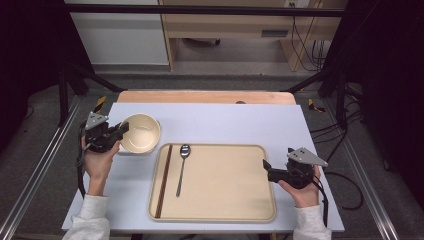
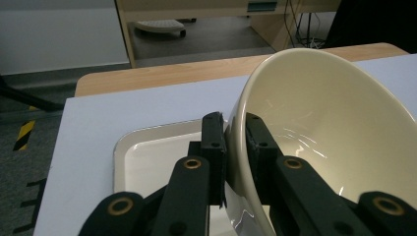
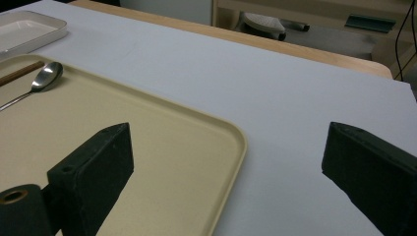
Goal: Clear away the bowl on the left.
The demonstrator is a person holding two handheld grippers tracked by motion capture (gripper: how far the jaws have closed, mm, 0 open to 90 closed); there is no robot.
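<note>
A cream bowl (image 1: 140, 133) (image 2: 324, 123) hangs tilted at the table's left, above a white square dish (image 2: 147, 157) (image 3: 22, 29). My left gripper (image 1: 119, 131) (image 2: 234, 140) is shut on the bowl's rim, one jaw inside and one outside. A beige tray (image 1: 220, 200) (image 3: 162, 162) lies in the middle, holding a metal spoon (image 1: 182, 167) (image 3: 42, 81) and dark brown chopsticks (image 1: 164, 180) (image 3: 19, 73) along its left side. My right gripper (image 1: 267, 169) (image 3: 228, 157) stands open over the tray's right edge, with nothing between its jaws.
The table has a pale blue-grey top (image 1: 225, 122) with a wooden strip (image 1: 205, 96) at the far edge. Beyond it are a wooden desk (image 1: 225, 25), cables (image 1: 310, 45) and black frame legs on the floor.
</note>
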